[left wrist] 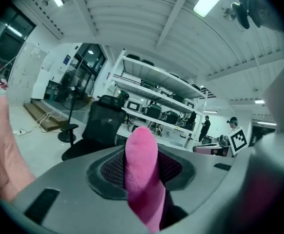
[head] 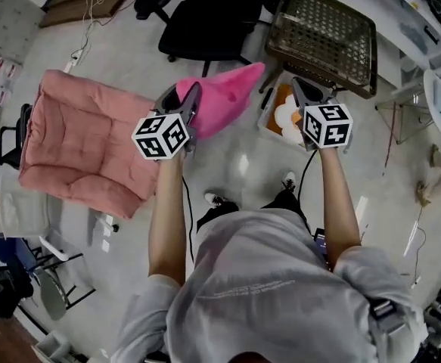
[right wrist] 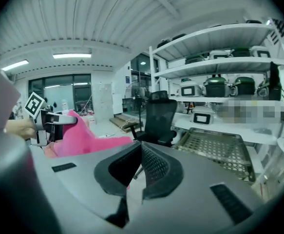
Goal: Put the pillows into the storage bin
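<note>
A bright pink pillow [head: 228, 95] hangs in the air in front of me, and my left gripper [head: 189, 99] is shut on one edge of it. In the left gripper view that edge [left wrist: 142, 172] sticks up between the two pads. My right gripper [head: 301, 91] is shut with nothing in it, its pads [right wrist: 154, 167] meeting at the tips. It hovers over the storage bin [head: 266, 124], a small light box on the floor with white and orange things inside. The right gripper view shows the pillow [right wrist: 85, 136] to its left, held by the left gripper [right wrist: 51, 124].
A large pale pink quilted cushion [head: 80, 142] lies on a seat at the left. A black office chair [head: 205, 17] stands behind the pillow. A brown wire basket [head: 326, 32] sits beyond the bin. My shoes [head: 216, 200] are on the grey floor.
</note>
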{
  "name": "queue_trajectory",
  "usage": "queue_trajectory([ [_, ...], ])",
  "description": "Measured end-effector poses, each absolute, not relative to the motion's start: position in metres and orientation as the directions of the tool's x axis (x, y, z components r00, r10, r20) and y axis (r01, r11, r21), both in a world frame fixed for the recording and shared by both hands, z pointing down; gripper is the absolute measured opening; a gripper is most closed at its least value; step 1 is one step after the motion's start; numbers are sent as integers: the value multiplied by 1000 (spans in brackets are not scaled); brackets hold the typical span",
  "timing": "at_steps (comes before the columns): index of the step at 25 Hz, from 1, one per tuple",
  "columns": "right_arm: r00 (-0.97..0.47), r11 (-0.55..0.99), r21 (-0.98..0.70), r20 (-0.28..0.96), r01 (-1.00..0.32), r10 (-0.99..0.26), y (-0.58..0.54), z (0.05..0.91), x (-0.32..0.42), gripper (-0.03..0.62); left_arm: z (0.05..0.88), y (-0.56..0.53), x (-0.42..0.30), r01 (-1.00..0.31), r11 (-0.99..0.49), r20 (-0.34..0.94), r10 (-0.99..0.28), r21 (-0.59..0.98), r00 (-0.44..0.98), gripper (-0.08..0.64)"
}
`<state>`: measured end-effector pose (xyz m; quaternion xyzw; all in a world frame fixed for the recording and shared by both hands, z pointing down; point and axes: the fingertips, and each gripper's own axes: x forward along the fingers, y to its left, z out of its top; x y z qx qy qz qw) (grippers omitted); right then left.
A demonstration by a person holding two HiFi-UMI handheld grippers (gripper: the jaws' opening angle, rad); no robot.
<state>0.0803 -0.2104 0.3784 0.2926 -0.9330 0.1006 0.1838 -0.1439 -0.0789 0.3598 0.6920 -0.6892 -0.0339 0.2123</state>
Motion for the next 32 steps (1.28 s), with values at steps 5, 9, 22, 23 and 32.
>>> queue_trajectory([
  [5, -640, 684, -82, 447, -725, -625, -269, 401, 216, 25, 384, -171, -36, -915, -70, 268, -945, 397, 189, 164],
  [9, -521, 551, -98, 494, -829, -696, -294, 421, 323, 25, 408, -230, 56, -892, -187, 305, -894, 412, 328, 166],
  [22, -278, 267, -120, 654, -956, -703, -306, 537, 520, 25, 556, -331, 287, -773, -409, 433, -655, 485, 619, 175],
  [23, -267, 252, -122, 665, -960, -697, -306, 548, 529, 25, 570, -335, 300, -764, -417, 443, -636, 491, 632, 175],
  [32, -225, 179, -142, 743, -973, -630, -318, 660, 590, 25, 716, -367, 401, -721, -476, 534, -485, 503, 693, 175],
])
